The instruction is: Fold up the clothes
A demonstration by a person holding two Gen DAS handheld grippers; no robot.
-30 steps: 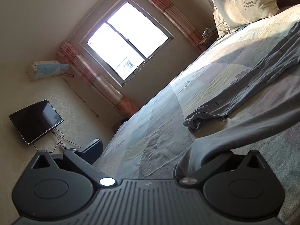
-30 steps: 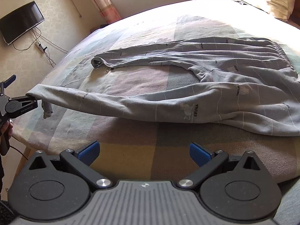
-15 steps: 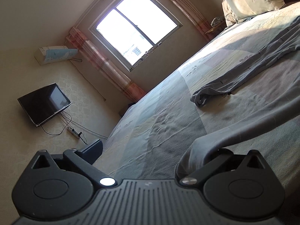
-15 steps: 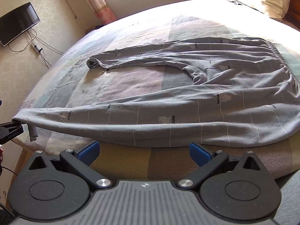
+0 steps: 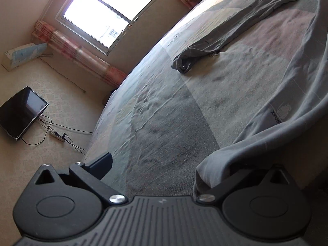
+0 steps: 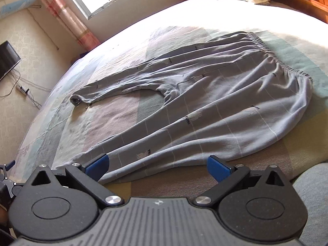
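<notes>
Draping soft grey trousers (image 6: 205, 110) over right tool (image 6: 157, 165) fingers.

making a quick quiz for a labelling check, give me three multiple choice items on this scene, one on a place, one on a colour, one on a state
1. Where do the grey trousers lie?
A. on the bed
B. on the floor
C. over a chair

2. What colour are the pads on the right gripper fingers?
A. red
B. blue
C. green

3. How does the right gripper stand?
A. shut on a pillow
B. shut on the waistband
C. open, holding nothing

Answers:
1 A, the trousers are spread across the patchwork bed cover.
2 B, both pads show blue in the right wrist view.
3 C, its jaws stand wide apart, with only the trousers' near leg lying beyond them.
</notes>
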